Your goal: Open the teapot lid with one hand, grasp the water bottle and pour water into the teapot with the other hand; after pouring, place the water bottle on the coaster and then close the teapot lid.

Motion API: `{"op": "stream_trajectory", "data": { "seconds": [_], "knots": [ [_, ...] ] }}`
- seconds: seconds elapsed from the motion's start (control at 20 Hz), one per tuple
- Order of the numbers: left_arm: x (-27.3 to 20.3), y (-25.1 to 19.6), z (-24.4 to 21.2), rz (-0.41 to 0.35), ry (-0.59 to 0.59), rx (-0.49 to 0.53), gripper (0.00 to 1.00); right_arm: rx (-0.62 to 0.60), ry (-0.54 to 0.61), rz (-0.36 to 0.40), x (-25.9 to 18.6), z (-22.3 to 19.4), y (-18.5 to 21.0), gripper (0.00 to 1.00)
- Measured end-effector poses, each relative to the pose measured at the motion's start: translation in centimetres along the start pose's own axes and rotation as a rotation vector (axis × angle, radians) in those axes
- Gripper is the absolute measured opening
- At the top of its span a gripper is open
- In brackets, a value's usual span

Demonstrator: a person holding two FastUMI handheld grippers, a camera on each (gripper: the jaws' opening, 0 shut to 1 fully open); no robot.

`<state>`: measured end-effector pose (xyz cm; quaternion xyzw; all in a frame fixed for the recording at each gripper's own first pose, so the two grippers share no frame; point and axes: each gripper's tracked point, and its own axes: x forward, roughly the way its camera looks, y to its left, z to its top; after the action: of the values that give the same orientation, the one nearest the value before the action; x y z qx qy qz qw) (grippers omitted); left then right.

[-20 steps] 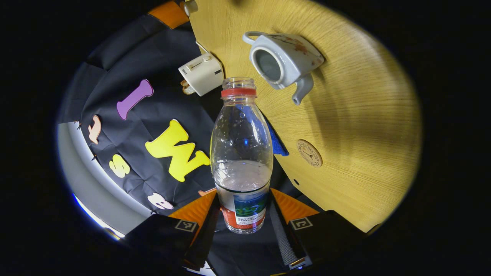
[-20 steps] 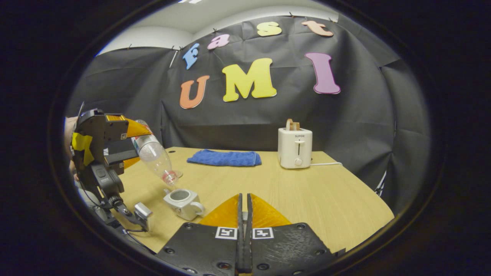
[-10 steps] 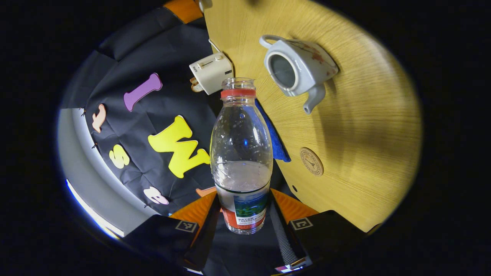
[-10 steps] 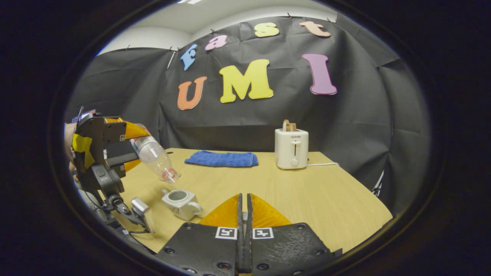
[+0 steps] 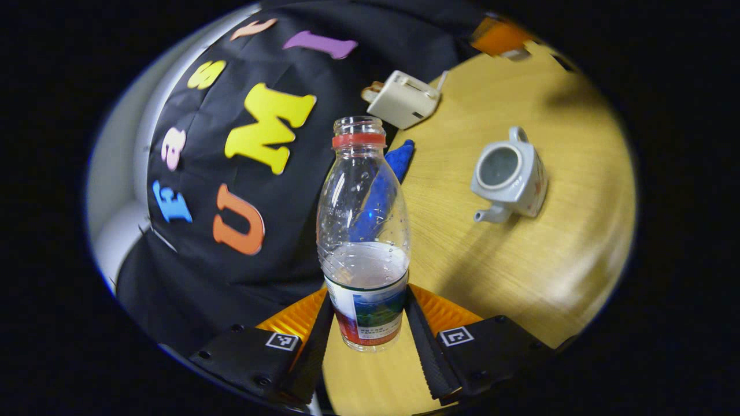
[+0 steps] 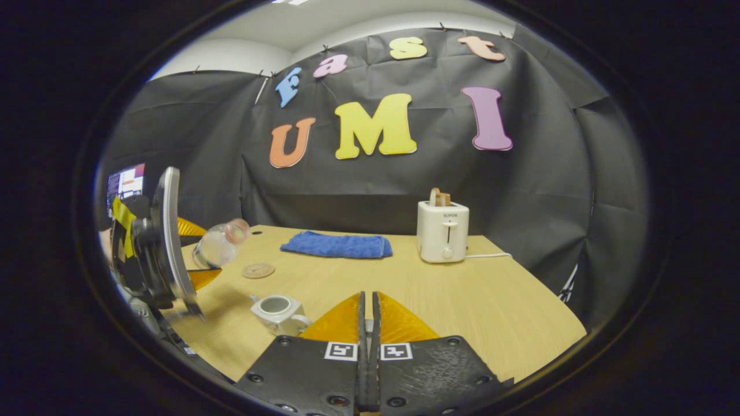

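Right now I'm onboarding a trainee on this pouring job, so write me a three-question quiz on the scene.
1. True or false: the teapot has its lid on.
2. What does the left claw grip? A) blue cloth B) water bottle C) toaster
3. Fill in: the right claw fingers are ____.

Key: 1 false, its mouth is open. 2 B. 3 shut, on what cannot be told.

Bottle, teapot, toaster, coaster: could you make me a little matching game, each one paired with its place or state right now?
Things:
1. water bottle
2. teapot
3. toaster
4. coaster

States:
A. flat on the table, nothing on it
B. held between the left tongs, uncapped
C. at the table's back edge, by the black cloth
D. lid off, opening showing

Pairs: 1-B, 2-D, 3-C, 4-A
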<state>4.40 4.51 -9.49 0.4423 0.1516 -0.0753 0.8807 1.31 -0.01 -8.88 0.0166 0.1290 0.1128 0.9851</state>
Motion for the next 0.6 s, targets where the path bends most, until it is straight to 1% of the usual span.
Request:
{"op": "stream_trajectory", "data": {
  "seconds": [0.05,0.1,0.2,0.25,0.35,0.45,0.6],
  "knots": [
    [-0.3,0.0,-0.1,-0.010,-0.019,-0.124,0.73,-0.002,-0.001,0.005,0.1,0.1,0.4,0.00],
    [-0.6,0.5,0.2,-0.004,-0.030,-0.224,0.74,-0.003,-0.002,0.013,0.2,0.3,0.9,0.00],
    [-1.0,1.5,0.5,0.022,-0.064,-0.379,0.73,-0.014,-0.005,0.022,0.3,0.6,1.7,0.00],
    [-0.9,1.9,0.9,0.022,-0.087,-0.450,0.73,-0.018,-0.008,0.027,0.4,0.7,2.0,0.00],
    [-0.7,2.7,1.6,-0.006,-0.138,-0.623,0.73,-0.028,-0.013,0.033,0.5,1.1,2.7,0.00],
    [-0.1,3.6,1.9,-0.004,-0.190,-0.748,0.74,-0.038,-0.016,0.035,0.5,1.3,3.2,0.00],
    [2.3,5.3,1.8,0.007,-0.236,-0.865,0.74,-0.042,-0.012,0.036,0.4,1.1,3.5,0.00]
  ]
}}
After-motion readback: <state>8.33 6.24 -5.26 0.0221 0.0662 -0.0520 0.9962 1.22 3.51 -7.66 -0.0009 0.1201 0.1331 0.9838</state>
